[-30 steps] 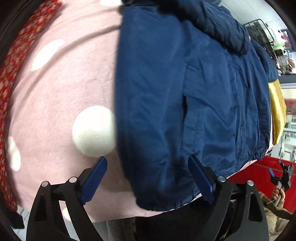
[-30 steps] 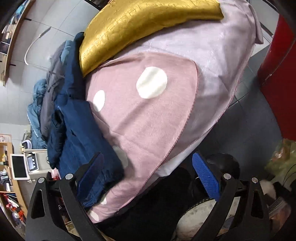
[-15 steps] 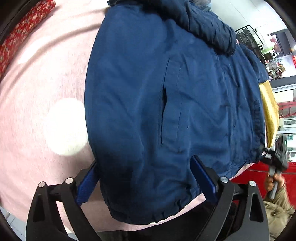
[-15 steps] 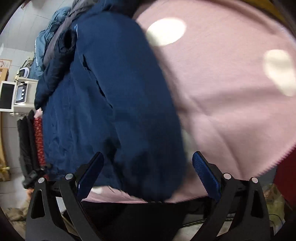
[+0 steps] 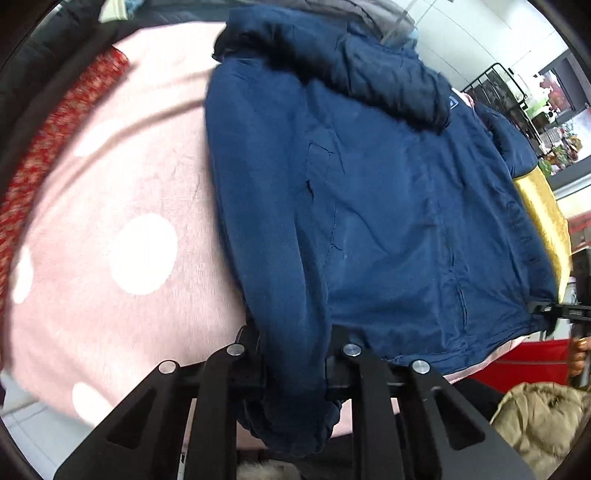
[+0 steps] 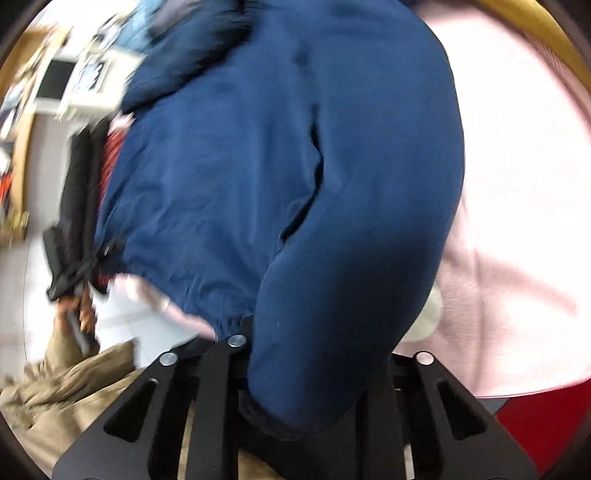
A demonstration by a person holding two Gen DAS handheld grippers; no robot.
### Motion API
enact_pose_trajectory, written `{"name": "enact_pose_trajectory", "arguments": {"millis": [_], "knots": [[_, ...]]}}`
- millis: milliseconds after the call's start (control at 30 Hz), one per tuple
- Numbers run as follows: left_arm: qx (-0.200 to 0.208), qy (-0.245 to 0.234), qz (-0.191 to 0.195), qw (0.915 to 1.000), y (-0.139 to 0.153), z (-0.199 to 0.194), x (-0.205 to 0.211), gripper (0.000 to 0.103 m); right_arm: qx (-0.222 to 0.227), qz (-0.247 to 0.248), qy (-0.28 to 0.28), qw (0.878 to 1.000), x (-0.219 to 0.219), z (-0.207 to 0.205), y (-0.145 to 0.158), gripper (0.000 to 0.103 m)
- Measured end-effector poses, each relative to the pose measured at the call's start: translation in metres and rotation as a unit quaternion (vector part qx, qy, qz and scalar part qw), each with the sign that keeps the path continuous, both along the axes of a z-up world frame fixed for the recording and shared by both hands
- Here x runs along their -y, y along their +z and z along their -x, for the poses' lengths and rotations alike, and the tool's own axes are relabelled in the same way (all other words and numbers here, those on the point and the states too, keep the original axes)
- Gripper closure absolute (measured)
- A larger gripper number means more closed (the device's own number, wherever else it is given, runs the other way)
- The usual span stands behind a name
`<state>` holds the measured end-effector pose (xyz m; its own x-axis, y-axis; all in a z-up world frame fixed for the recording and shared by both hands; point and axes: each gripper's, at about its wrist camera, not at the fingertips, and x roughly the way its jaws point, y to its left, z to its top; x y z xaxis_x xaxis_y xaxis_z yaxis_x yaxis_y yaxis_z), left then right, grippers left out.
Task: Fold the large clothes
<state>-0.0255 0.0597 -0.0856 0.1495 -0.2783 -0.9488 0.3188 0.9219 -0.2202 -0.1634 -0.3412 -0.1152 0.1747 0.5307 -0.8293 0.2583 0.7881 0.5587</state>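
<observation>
A large navy blue jacket (image 5: pixel 369 206) lies spread on a pink blanket with white dots (image 5: pixel 110 206). My left gripper (image 5: pixel 293 354) is shut on the jacket's near left hem corner, with the cloth bunched between its jaws. My right gripper (image 6: pixel 314 362) is shut on the jacket's (image 6: pixel 295 166) near right hem corner, and the fabric bulges over its jaws and hides the pads. The right gripper also shows at the right edge of the left wrist view (image 5: pixel 554 310). The right wrist view is blurred.
A yellow cloth (image 5: pixel 543 221) lies past the jacket's right side. A red patterned cloth (image 5: pixel 48 136) runs along the blanket's left edge. More dark clothes (image 5: pixel 369 11) are piled at the far end. A tan coat (image 5: pixel 543 421) and a red surface (image 5: pixel 524 365) sit below the blanket's near edge.
Both grippers have closed from open onto the jacket's near hem corners. The fabric now bunches up in each gripper.
</observation>
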Motion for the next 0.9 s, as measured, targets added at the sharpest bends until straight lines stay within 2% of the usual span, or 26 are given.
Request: {"name": "enact_pose_trajectory", "arguments": {"millis": [33, 167, 233, 300, 400, 467, 533, 567, 600, 633, 667, 733, 800, 833, 900], "knots": [[0.000, 0.009, 0.000, 1.0000, 0.005, 0.008, 0.000, 0.087, 0.008, 0.010, 0.029, 0.999, 0.005, 0.003, 0.020, 0.087], [-0.031, 0.054, 0.008, 0.9980, 0.013, 0.061, 0.006, 0.087, 0.030, 0.005, 0.076, 0.997, 0.032, 0.028, 0.068, 0.087], [-0.047, 0.073, 0.006, 0.9962, 0.006, 0.086, 0.013, 0.087, 0.022, -0.002, 0.101, 0.995, 0.043, 0.045, 0.073, 0.087], [-0.056, 0.094, 0.003, 0.9940, -0.007, 0.100, 0.014, 0.084, -0.008, 0.020, 0.119, 0.993, 0.046, 0.054, 0.056, 0.085], [-0.060, 0.128, -0.019, 0.9898, -0.038, 0.104, 0.016, 0.075, -0.077, 0.028, 0.110, 0.990, 0.051, 0.060, -0.003, 0.076], [-0.060, 0.137, -0.050, 0.9875, -0.053, 0.102, 0.020, 0.063, -0.117, 0.052, 0.128, 0.983, 0.046, 0.055, -0.037, 0.062], [-0.050, 0.124, -0.067, 0.9887, -0.048, 0.101, 0.019, 0.049, -0.159, 0.078, 0.141, 0.974, 0.045, 0.045, -0.050, 0.052], [-0.037, 0.119, -0.073, 0.9895, -0.040, 0.103, 0.016, 0.045, -0.171, 0.074, 0.143, 0.972, 0.047, 0.037, -0.046, 0.047], [-0.019, 0.118, -0.083, 0.9894, -0.029, 0.106, 0.011, 0.035, -0.173, 0.066, 0.145, 0.972, 0.052, 0.032, -0.037, 0.042], [-0.005, 0.122, -0.091, 0.9884, -0.018, 0.110, 0.002, 0.030, -0.169, 0.069, 0.151, 0.972, 0.060, 0.024, -0.020, 0.027], [0.015, 0.136, -0.100, 0.9856, -0.003, 0.113, -0.009, 0.028, -0.165, 0.079, 0.158, 0.970, 0.065, 0.018, -0.006, 0.018], [0.047, 0.167, -0.101, 0.9797, 0.020, 0.116, -0.028, 0.020, -0.133, 0.138, 0.180, 0.965, 0.077, -0.001, 0.035, 0.018], [0.087, 0.197, -0.104, 0.9710, 0.040, 0.116, -0.049, 0.018, -0.081, 0.187, 0.169, 0.964, 0.086, -0.024, 0.069, 0.018], [0.112, 0.205, -0.105, 0.9666, 0.049, 0.112, -0.052, 0.018, -0.051, 0.197, 0.156, 0.967, 0.091, -0.029, 0.082, 0.018], [0.148, 0.205, -0.102, 0.9621, 0.057, 0.093, -0.050, 0.018, 0.040, 0.186, 0.121, 0.974, 0.089, -0.047, 0.109, 0.016]]}}
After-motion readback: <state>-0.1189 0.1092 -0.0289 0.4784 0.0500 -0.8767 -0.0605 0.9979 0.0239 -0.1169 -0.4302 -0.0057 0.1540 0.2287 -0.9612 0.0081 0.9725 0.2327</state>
